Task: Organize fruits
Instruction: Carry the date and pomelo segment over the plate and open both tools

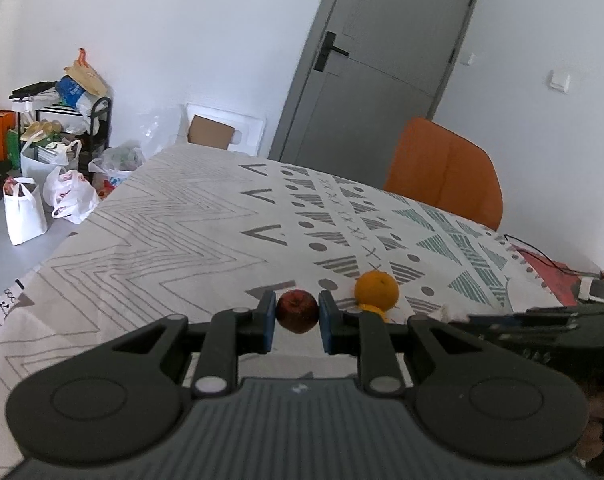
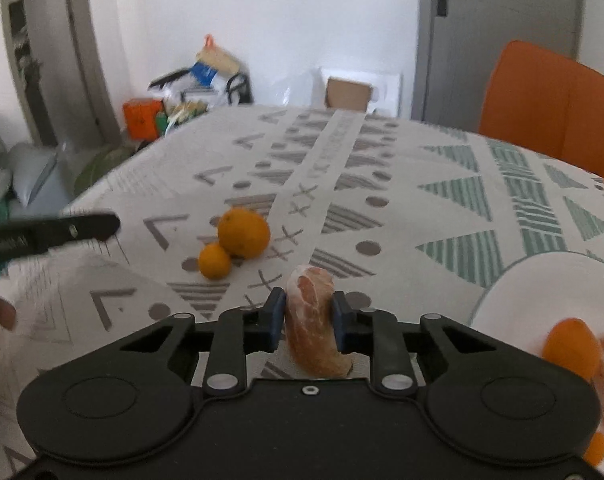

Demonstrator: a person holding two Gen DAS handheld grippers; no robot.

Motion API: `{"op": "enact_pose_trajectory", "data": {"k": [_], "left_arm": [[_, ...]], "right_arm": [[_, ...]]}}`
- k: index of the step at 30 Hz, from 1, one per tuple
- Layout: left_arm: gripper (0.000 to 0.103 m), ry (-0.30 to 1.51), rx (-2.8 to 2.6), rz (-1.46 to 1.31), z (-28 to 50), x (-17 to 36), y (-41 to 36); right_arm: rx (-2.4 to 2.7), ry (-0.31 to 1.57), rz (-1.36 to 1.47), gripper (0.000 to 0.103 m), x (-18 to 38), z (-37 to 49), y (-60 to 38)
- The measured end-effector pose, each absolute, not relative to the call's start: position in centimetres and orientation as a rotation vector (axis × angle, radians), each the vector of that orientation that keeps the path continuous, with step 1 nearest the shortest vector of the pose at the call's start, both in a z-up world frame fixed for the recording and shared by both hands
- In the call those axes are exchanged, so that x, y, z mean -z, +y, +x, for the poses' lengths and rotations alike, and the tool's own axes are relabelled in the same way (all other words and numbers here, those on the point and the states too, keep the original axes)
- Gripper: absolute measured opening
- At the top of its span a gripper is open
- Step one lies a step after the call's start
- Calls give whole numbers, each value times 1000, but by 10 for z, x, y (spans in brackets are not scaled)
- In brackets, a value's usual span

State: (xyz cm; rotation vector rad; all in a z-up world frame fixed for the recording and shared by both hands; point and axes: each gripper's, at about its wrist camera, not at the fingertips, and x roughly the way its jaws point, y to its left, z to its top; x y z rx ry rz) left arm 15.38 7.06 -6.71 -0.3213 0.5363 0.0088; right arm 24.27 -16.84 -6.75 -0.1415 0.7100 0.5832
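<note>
My left gripper [image 1: 297, 318] is clamped on a small, round, dark-red fruit [image 1: 297, 311], its dull, slightly mottled skin pinched between the blue pads above the tablecloth [image 1: 174, 240], a pale woven cotton printed with grey chevrons, dots, crosses and green striped triangles. Just beyond that fruit, to its right, sits a large orange [image 1: 376, 290] with a dimpled matte rind.

My right gripper [image 2: 309, 318] is closed on a peeled citrus segment [image 2: 313, 324], a curved pinkish-orange crescent veined with white pith, standing upright between the pads. In the right wrist view a small orange [image 2: 214, 261] rests touching the large one, both on the cloth well ahead of the segment. At the right edge lies a smooth white plate [image 2: 513, 292] holding another orange fruit [image 2: 573, 348] and blurred pinkish pieces beside it.

An orange moulded chair [image 1: 445, 168] stands at the table's far side, before a grey panelled door [image 1: 381, 60]. Plastic and paper bags [image 1: 62, 196] crowd the floor by the white wall.
</note>
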Motion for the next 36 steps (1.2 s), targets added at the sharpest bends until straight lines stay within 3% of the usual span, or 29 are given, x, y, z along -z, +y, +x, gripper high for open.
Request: {"op": "enact_pose_trajectory", "data": {"k": [17, 36], "left_arm": [[21, 499, 98, -216, 165, 36, 13], [21, 470, 217, -162, 171, 20, -60]], "right_arm": [[-507, 571, 13, 19, 38, 225, -234], [-375, 543, 87, 19, 39, 206, -322]]}}
